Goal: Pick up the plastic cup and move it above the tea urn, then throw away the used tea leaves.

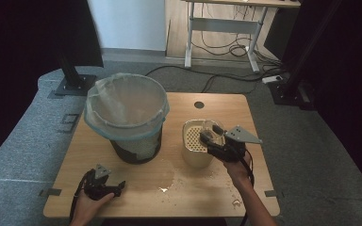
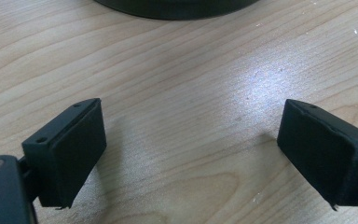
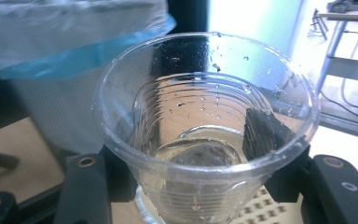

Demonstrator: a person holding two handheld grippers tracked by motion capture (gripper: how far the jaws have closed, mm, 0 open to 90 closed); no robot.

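My right gripper is shut on a clear plastic cup, holding it just above a cream container with a perforated strainer insert. A little liquid and what looks like ice lie in the cup's bottom. The cup is tilted slightly toward the container. My left gripper rests low at the table's front left, open, its two black pads wide apart over bare wood with nothing between them.
A black bin lined with a pale bag with a blue rim stands at the table's back left. A wet patch and drops lie on the wooden table in front of the container. A desk frame and cables stand on the floor beyond.
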